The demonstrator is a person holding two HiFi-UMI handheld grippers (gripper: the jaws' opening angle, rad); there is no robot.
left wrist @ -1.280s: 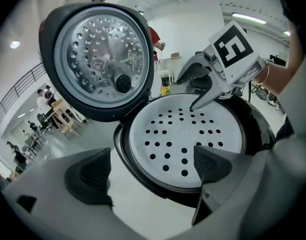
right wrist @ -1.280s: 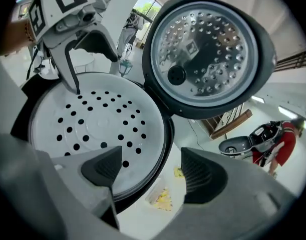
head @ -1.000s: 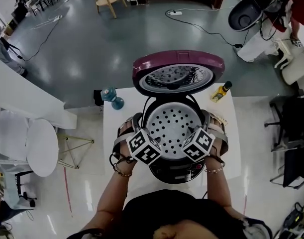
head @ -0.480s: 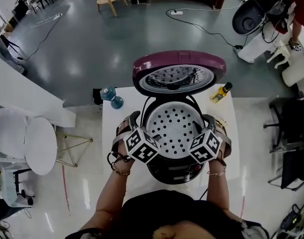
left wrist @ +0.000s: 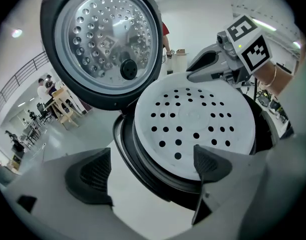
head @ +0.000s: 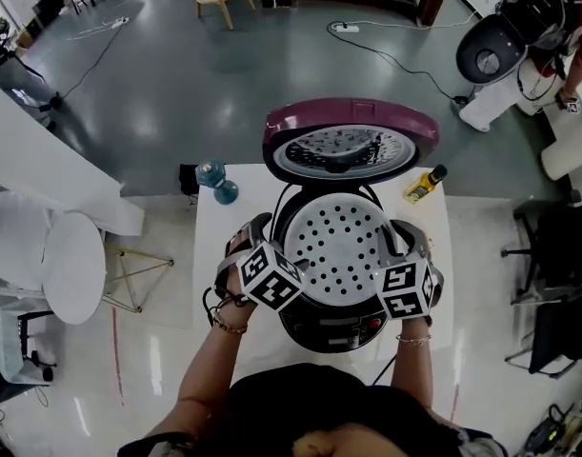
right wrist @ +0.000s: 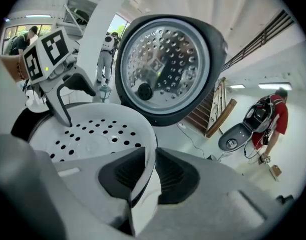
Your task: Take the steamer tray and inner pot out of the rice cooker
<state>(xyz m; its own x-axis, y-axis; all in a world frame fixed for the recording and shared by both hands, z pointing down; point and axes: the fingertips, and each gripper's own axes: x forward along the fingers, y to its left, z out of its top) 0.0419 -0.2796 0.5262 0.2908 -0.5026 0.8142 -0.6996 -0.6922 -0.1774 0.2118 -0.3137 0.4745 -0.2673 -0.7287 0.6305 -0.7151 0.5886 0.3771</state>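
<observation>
Right gripper view: right claw (right wrist: 148, 160), just closing, grips steamer tray (right wrist: 92, 134) rim (holes up); left claw (left wrist: 150, 168) wide.

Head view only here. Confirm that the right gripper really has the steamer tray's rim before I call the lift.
Observer: The right gripper has just been closing. In its own view the pads pinch the rim of the steamer tray between them.
Operator: Report the left gripper.
Observer: The left gripper is open, with its jaws wide apart. The tray's near edge and the rim of the rice cooker lie between them, and neither pad is pressing.
</observation>
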